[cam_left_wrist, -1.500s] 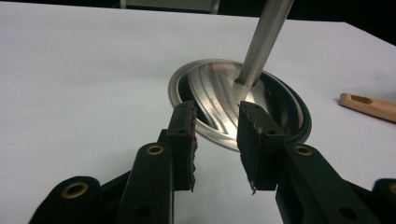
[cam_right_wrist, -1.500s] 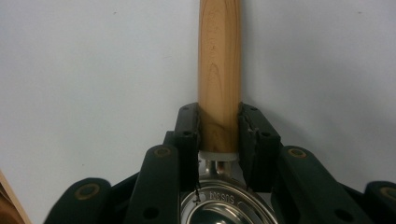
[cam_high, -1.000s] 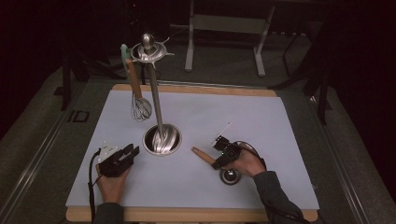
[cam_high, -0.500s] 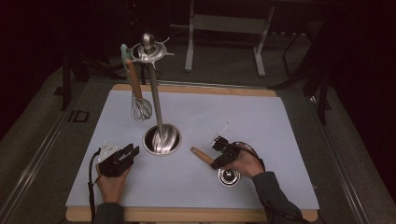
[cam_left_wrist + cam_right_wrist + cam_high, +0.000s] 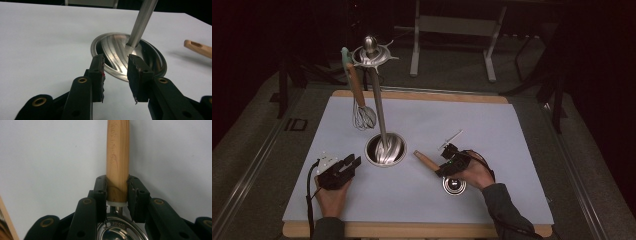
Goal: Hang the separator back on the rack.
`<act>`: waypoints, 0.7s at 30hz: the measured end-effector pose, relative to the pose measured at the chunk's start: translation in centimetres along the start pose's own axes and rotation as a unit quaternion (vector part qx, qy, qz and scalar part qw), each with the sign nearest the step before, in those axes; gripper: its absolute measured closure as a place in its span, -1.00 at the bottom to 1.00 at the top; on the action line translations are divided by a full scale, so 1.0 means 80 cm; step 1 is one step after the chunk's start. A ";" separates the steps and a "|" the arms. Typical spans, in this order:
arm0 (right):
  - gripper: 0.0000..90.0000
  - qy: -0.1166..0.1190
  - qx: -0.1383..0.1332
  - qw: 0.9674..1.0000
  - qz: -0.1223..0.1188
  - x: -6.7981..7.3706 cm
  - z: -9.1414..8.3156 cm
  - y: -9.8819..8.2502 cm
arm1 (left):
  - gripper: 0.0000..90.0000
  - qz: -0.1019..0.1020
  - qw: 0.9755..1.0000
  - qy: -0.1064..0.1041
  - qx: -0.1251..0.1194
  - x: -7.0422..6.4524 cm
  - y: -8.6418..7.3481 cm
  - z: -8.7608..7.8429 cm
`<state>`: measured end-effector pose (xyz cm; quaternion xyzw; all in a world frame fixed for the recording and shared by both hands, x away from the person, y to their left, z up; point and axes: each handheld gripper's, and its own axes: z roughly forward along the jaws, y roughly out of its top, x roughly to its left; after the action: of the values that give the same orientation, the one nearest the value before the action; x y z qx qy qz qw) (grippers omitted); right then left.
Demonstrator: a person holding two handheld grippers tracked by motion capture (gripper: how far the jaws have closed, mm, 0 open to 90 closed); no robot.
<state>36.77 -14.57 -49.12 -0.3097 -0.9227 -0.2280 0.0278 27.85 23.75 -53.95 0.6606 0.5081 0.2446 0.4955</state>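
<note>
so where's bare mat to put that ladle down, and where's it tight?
Free: the far right of the mat, beyond the right gripper, and the near strip between both hands. Also the left edge beside the whisk. Crowded: the middle, where the stand's base, the left gripper and the ladle sit close.

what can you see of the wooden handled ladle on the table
The ladle lies flat on the white table, right of the stand's round base. Its light wooden handle, stamped with faint lettering, joins a shiny steel bowl through a pale collar. The right tool is closed on the handle near that collar, one jaw against each side.
</note>
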 end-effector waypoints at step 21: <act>0.57 -0.016 -0.084 0.994 -0.064 0.005 -0.029 0.022 | 0.48 0.000 1.000 -0.001 0.000 0.000 0.000 0.000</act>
<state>37.26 -14.13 -46.28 -0.2548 -0.9187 -0.3006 -0.0279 27.85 23.74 -53.95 0.6610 0.5078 0.2434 0.4959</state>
